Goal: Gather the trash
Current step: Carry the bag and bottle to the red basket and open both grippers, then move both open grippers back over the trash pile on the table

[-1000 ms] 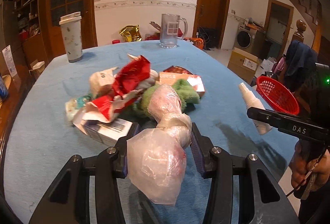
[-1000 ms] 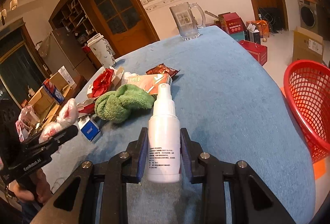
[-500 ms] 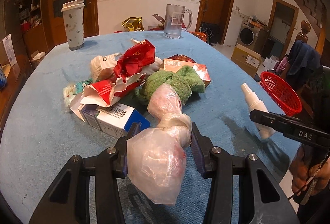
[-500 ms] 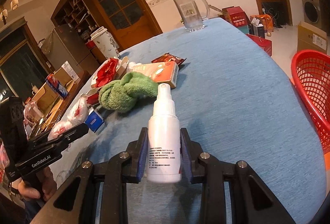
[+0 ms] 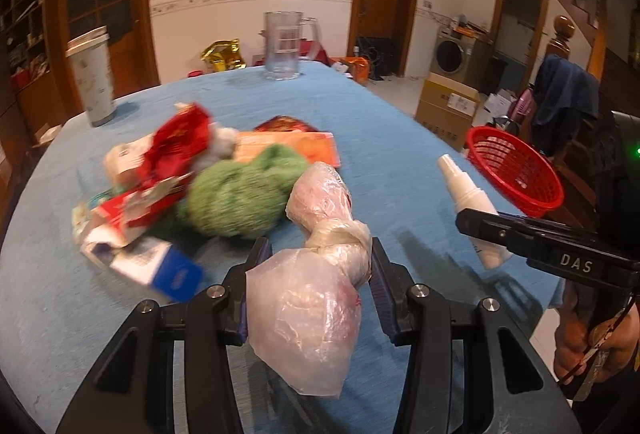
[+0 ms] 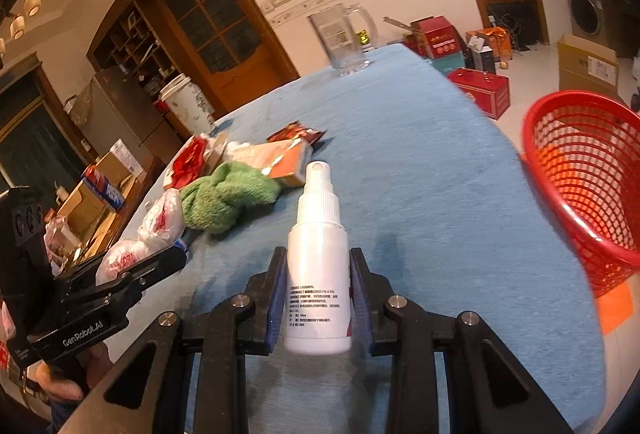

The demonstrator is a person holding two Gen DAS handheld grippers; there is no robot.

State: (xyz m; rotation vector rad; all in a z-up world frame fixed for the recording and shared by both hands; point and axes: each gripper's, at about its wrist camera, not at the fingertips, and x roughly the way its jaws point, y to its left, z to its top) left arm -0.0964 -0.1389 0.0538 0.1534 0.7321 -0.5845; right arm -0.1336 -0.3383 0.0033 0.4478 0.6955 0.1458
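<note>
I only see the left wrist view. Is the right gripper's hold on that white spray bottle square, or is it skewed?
Observer: It looks square. The right gripper clamps the spray bottle low on its body, one finger on each side. The nozzle points straight ahead and the printed text faces the camera.
Operator: Is there anything in the red basket yet?
Observer: The part of the red basket in view shows only bare mesh. Something orange outside it shows through the mesh.

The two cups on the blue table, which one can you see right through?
The glass mug with a handle, at the table's far edge. It is clear; the tall paper cup with a lid, off to the left, is solid white.
</note>
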